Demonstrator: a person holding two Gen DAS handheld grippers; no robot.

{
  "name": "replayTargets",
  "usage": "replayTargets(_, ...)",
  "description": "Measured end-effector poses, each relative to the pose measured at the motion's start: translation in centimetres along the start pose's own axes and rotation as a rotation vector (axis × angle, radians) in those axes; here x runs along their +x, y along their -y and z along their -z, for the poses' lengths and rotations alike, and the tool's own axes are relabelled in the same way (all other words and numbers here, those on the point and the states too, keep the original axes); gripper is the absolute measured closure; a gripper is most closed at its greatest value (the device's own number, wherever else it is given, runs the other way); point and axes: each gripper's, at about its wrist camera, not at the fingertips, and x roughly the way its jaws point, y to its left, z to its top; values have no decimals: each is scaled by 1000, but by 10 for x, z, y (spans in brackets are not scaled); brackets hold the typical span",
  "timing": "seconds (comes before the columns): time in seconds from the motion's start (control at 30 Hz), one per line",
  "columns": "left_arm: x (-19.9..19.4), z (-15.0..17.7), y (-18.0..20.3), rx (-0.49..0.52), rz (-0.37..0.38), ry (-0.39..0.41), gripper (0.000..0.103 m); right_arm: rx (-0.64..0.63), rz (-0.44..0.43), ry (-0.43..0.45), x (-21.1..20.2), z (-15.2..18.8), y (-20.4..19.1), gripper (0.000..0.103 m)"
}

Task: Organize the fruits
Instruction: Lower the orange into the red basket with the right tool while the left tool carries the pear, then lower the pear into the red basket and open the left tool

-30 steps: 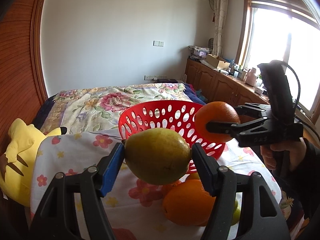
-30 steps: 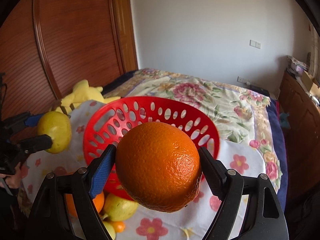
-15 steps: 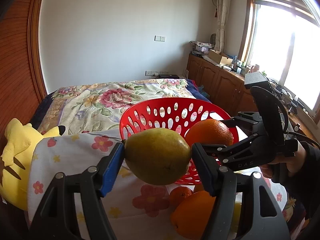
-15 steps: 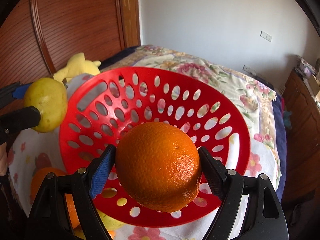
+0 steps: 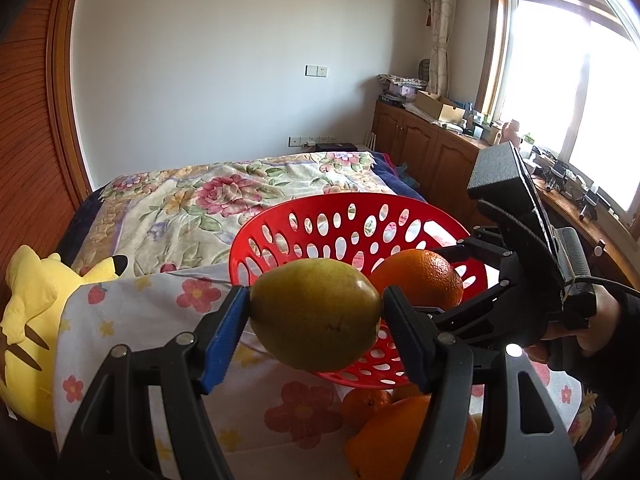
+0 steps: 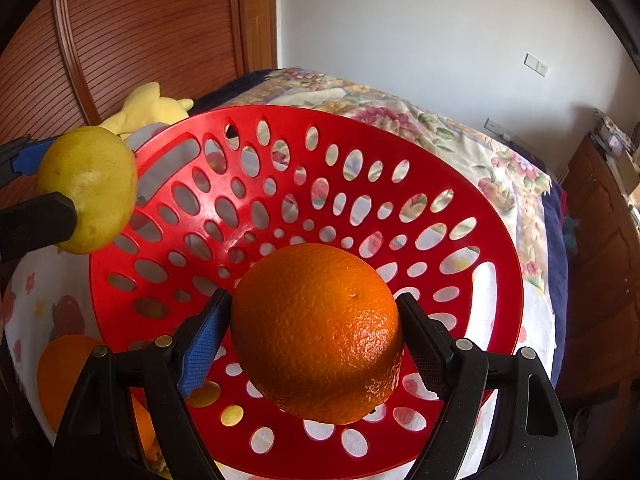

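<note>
Though smooth-skinned and likely to bruise under hard pressure, the pear sits firmly pinched across its widest part by the left gripper, just near of the red basket; farther right, the right gripper pinches the orange over the bowl.

From the right wrist, that orange, seemingly heavy, firm and grippy-skinned, is clamped across its middle above the basket floor, the pear at the left rim.

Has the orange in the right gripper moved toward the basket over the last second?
Yes. The orange in the right gripper was above the red basket's right rim; now it is lower, inside the bowl.
</note>
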Motion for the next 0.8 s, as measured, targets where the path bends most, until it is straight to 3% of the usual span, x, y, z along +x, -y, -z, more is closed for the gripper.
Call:
replayTargets(0.13, 4, -1, 1, 6, -2, -6, 35, -20, 36, -8, 4, 1, -3, 18)
replayTargets(0.4, 14, -3, 6, 23, -1, -29, 36, 53, 32, 101, -29, -4, 12, 18)
replayTargets(0.8, 36, -6, 24, 64, 10, -72, 35, 176, 39, 197, -73, 31, 24, 17)
